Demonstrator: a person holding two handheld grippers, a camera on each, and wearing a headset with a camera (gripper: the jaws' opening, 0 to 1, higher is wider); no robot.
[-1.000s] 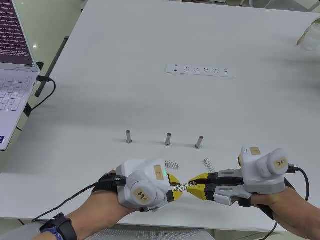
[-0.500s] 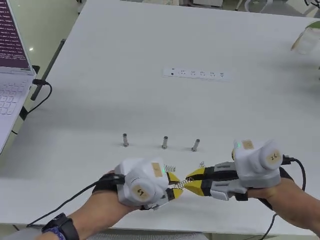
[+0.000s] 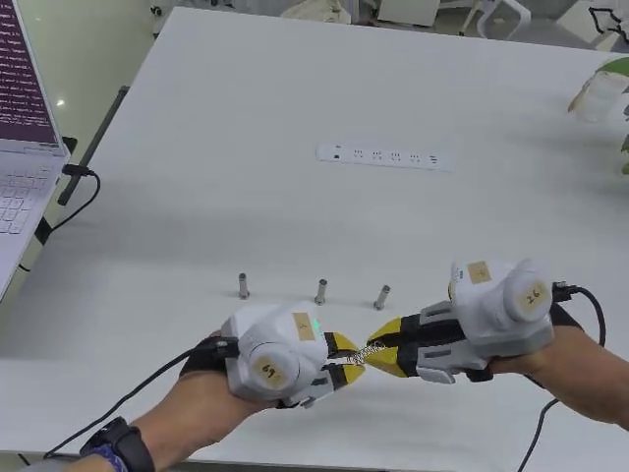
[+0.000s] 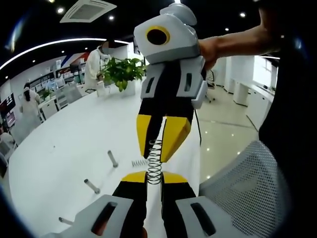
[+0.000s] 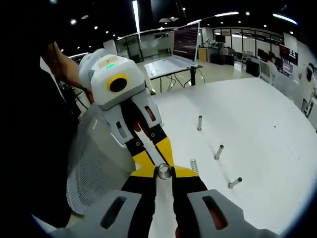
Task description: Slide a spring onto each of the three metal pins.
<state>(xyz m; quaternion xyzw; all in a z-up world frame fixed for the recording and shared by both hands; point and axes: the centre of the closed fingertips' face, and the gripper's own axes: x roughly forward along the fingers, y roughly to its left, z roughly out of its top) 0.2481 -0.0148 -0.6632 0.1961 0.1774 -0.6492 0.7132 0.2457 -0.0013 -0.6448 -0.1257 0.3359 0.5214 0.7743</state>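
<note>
You're still pinching one spring (image 3: 360,356) between both tongs. The left gripper (image 3: 344,356) is clamping one end and the right gripper (image 3: 378,352) is closing on the other, and you seem to be holding it just off the table (image 3: 197,197). Over the last second you've been easing the pair toward the pins. In the left gripper view a spare spring (image 4: 140,162) is lying just beyond the tips. Further out, the three pins (image 3: 320,291) are standing bare and apart. I judge you're settling the grip between hands before threading. No pin is carrying a spring yet, so all three are still waiting.
</note>
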